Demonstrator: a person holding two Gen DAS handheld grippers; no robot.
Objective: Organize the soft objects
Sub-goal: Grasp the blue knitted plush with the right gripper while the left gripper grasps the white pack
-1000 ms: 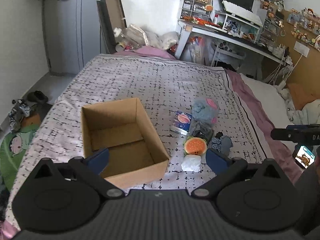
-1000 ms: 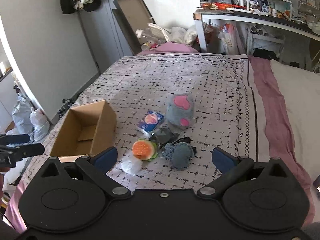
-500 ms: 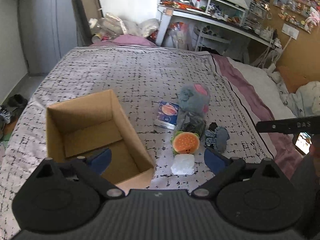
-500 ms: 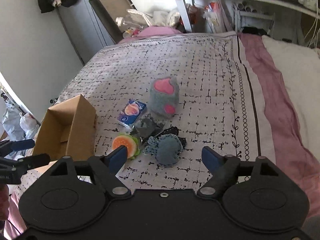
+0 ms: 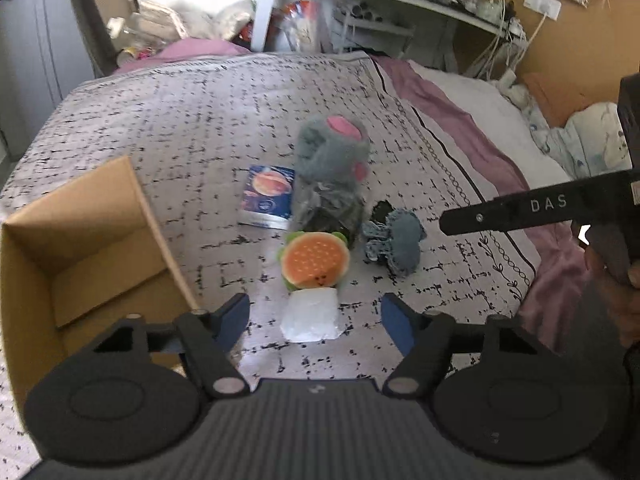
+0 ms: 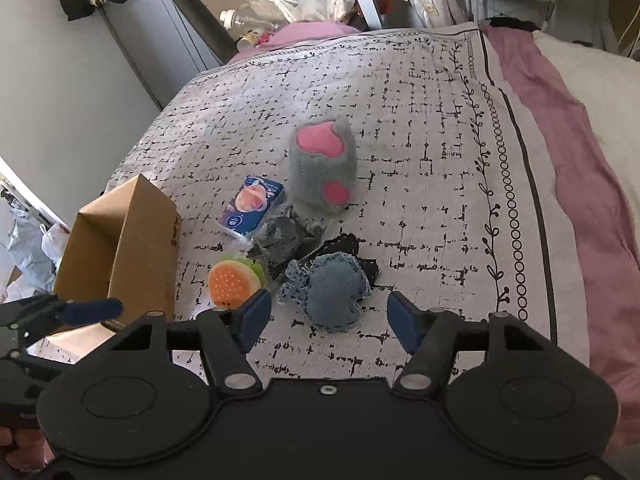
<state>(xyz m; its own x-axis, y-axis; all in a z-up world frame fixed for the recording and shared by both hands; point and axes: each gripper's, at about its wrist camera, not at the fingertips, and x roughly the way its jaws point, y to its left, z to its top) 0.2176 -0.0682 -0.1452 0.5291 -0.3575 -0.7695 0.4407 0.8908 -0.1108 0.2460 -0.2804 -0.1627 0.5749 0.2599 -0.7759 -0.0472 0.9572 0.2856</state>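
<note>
While both half-open jaws narrow on nothing, centre the left gripper (image 5: 315,316) over the white pouch (image 5: 310,314), the right gripper (image 6: 329,316) over the denim toy (image 6: 332,290).

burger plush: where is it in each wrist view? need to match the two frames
Left wrist: burger plush centre, just beyond the white pack.
Right wrist: burger plush lower left, by the near fingertip.
Shared landmark: cardboard box, left of the plush in both.

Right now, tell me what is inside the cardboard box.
The cardboard box shows only a bare floor and flap; the near corner behind the left gripper is hidden.
</note>
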